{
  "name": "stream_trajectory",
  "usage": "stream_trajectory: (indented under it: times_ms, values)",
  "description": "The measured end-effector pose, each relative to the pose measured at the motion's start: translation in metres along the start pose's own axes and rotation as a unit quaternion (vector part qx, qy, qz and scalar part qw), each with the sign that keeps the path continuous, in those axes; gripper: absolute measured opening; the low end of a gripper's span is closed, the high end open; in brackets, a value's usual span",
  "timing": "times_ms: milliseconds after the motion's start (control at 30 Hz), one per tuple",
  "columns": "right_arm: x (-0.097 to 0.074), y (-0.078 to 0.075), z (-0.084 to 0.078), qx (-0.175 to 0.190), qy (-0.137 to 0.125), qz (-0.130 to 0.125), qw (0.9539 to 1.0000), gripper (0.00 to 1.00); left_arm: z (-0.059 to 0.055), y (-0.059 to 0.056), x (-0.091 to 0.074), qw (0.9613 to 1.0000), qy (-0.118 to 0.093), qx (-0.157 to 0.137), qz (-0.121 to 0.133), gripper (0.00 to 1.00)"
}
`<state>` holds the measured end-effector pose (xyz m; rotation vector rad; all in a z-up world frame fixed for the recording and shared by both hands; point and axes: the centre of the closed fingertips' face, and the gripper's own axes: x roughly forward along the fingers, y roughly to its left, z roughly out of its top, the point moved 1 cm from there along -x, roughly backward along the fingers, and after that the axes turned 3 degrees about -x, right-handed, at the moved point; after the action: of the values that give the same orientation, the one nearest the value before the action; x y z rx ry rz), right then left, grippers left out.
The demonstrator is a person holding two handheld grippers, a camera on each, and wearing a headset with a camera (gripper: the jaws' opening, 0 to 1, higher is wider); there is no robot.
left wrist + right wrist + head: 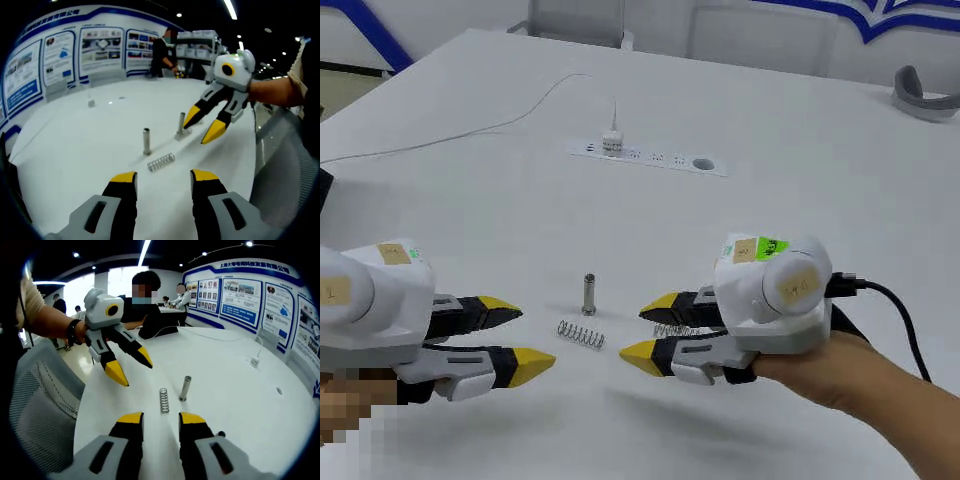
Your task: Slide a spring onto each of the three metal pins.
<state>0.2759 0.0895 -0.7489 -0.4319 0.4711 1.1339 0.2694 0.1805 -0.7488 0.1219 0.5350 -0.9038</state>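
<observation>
Now we're holding both tongs low over the bench, tips facing each other, and the spring [581, 334] is lying flat in the gap between them. The left tongs [520, 335] are gaping wide and carrying nothing. The right tongs [645, 330] are parted a little narrower and are just as empty.

In the right gripper view the spring is sitting dead ahead of the tips, its long axis running straight away between the jaws. In the left gripper view it's just ahead too, but slanting across the gap. We're calling the two about equally near and can't split them.

The pin [589, 293] is standing upright just beyond the spring, apart from it.

So we're judging the right tongs better lined up to pinch the coils from the sides. After the lift the spring is going to need tipping upright to meet that pin.
</observation>
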Motion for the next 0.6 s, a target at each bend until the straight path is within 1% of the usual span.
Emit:
stream_trajectory:
  times_ms: [233, 367, 600]
  values:
    - [0.019, -0.003, -0.005, 0.006, 0.009, -0.005, 0.9999, 0.26, -0.002, 0.000, 0.003, 1.0000, 0.001, 0.002, -0.003, 0.43]
    - [0.029, -0.004, -0.010, 0.008, 0.017, -0.003, 0.9998, 0.24, -0.003, -0.001, 0.004, 1.0000, 0.002, 0.004, -0.005, 0.43]
    - [0.040, -0.004, -0.013, 0.009, 0.021, -0.001, 0.9998, 0.22, -0.005, 0.000, 0.005, 1.0000, 0.003, 0.005, -0.005, 0.43]
